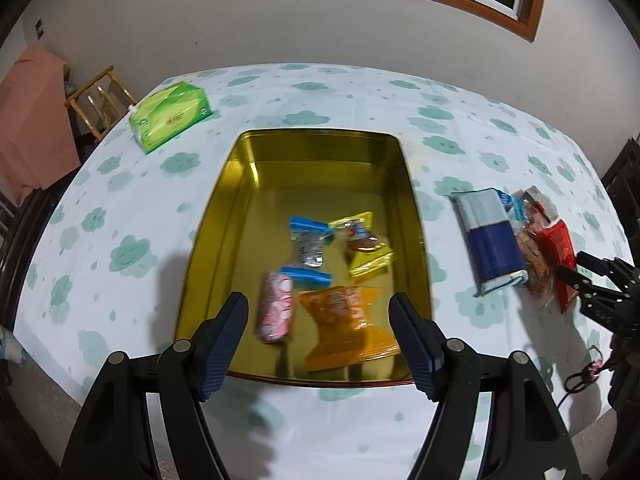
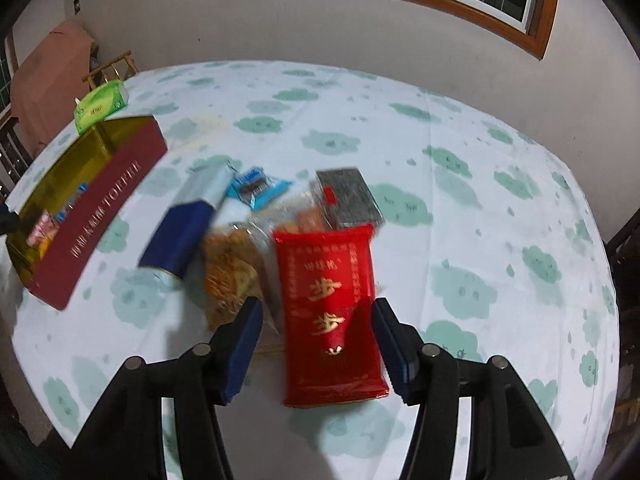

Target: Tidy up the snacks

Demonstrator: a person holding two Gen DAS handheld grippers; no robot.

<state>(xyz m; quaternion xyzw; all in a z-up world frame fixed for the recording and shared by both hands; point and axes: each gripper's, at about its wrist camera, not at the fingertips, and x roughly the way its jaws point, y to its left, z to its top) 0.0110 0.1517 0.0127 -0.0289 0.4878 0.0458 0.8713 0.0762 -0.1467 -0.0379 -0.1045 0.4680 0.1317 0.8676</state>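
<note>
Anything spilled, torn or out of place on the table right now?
Nothing looks spilled or torn, though both views are blurred. Four snacks lie jumbled in the tin. The rest sit in an overlapping heap to its right: a blue box, a clear bag and a red pack.

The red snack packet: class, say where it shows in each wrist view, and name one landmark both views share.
Left wrist: red snack packet at far right, past the blue box.
Right wrist: bottom centre, between the open fingers.
Shared landmark: green tissue pack.
</note>
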